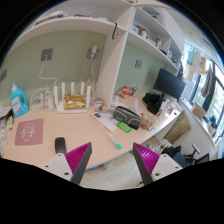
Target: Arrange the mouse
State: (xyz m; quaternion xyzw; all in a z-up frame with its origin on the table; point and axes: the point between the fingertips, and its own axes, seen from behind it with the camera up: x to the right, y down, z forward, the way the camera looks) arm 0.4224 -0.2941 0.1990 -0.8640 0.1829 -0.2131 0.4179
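Seen over an open gripper, nothing between its fingers: a dark mouse on the desk, just ahead of the left pad.

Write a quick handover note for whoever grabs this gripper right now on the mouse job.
Gripper: jaws open, holding nothing, raised over the desk.
Mouse: dark, lying on the desk just ahead of the left finger, outside the jaws, near the mouse pad.
Done: nothing visibly yet; mouse not grasped.
Left: line up on the mouse, grip it, place it, probably on the pad.
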